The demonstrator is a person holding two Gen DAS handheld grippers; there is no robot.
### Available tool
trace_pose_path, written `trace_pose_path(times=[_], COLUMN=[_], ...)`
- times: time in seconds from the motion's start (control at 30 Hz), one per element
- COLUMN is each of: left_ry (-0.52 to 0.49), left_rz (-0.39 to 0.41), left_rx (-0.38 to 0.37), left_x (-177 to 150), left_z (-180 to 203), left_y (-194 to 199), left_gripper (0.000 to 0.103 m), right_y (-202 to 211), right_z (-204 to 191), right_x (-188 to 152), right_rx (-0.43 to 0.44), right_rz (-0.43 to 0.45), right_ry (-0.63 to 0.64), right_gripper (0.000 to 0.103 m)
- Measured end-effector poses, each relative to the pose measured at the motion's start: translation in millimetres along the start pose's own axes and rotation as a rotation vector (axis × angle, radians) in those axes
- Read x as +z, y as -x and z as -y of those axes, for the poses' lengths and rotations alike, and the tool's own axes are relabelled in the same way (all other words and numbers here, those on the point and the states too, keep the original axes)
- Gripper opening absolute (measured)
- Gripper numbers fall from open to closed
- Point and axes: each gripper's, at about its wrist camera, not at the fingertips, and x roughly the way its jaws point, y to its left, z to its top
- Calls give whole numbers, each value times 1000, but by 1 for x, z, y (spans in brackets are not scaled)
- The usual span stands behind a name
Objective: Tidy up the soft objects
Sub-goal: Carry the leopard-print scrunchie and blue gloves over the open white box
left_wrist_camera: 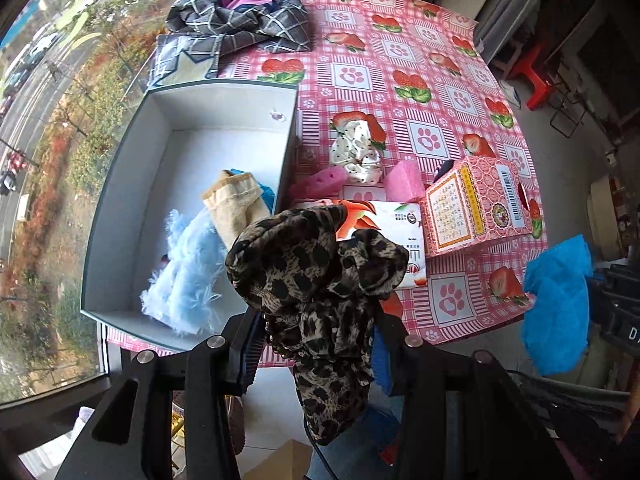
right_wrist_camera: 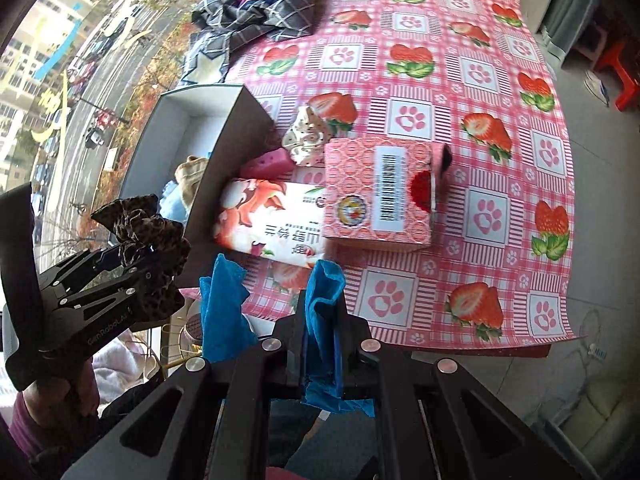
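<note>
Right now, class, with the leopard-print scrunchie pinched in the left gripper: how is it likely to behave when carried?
The leopard-print scrunchie is probably floppy: its folds droop below the left gripper. Likely light, since a small pinch holds it. Unlikely to roll, being crumpled cloth.

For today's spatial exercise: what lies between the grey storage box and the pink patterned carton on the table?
Between the grey storage box and the pink patterned carton lies a white tissue pack, with a pink sponge behind it; the right wrist view shows this best.
</note>
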Motion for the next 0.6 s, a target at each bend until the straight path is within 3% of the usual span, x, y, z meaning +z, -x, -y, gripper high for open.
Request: trace_pose_path(times=[0.6], left_ry=[241], left_rz=[36], left_rx=[47], left_x=[-16], left_z=[-61], left_y=[10], left_gripper=[49], right_y=[-24], right_z=[-71], right_x=[28], right_rx=[29], right_rz=[-64], right_ry=[208], right_gripper=[9])
